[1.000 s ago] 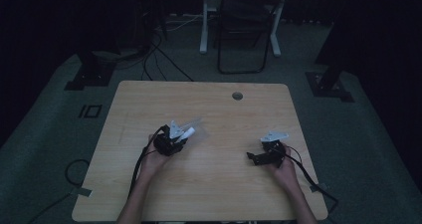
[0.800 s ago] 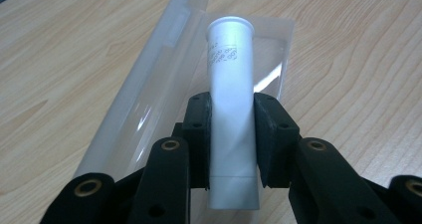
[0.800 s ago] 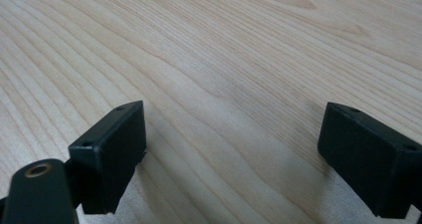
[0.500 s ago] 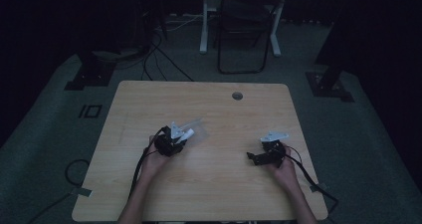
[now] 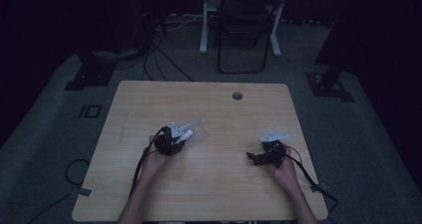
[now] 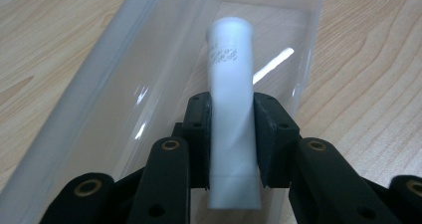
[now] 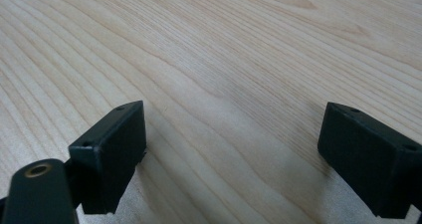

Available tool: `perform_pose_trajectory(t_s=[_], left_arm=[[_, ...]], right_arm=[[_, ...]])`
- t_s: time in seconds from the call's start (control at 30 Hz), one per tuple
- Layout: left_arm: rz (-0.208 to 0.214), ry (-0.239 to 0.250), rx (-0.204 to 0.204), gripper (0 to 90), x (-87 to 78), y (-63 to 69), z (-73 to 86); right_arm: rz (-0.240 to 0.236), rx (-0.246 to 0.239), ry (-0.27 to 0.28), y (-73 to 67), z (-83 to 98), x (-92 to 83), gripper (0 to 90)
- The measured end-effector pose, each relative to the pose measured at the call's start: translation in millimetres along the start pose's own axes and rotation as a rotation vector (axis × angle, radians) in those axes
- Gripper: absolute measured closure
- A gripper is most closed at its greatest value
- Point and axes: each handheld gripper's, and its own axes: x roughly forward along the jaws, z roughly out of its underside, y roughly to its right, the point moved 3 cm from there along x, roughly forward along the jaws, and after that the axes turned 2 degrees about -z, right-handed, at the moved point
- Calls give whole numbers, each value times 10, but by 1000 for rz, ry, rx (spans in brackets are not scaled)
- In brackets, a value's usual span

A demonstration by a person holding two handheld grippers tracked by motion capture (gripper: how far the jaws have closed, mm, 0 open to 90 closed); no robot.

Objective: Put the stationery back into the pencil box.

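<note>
My left gripper [image 6: 232, 139] is shut on a white tube [image 6: 230, 94], its black pads pressing both sides of it. The tube points away from me over a clear plastic box [image 6: 149, 84] that lies on the wooden table. From above, the left gripper [image 5: 175, 140] sits left of the table's middle, with the clear box [image 5: 195, 130] just beyond it. Near the right side of the table my right gripper [image 5: 255, 158] rests low in the person's hand. Seen in its own view, the right gripper [image 7: 234, 154] is open, with bare wood between the pads.
The wooden table [image 5: 209, 194] has a round cable hole [image 5: 237, 95] near its far edge. Black cables trail from both grippers toward the person. A dark chair frame [image 5: 244, 30] and stand bases sit on the floor beyond the table.
</note>
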Motion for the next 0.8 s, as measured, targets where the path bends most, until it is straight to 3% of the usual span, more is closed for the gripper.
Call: perform_pose_trajectory(t_s=[0.17,0.27,0.5,0.63,0.8], left_arm=[[4,10,-6,692,-5,3,0],[6,20,-6,608,-31,21,-10],[-22,35,10,561,-103,67,-22],[-52,68,16,552,-199,81,-62],[-34,107,18,552,-298,156,-88]], right_arm=[[0,0,0,0,0,0,116],[0,0,0,0,0,0,116],[0,0,0,0,0,0,116],[0,0,0,0,0,0,116],[0,-1,0,0,0,0,116]])
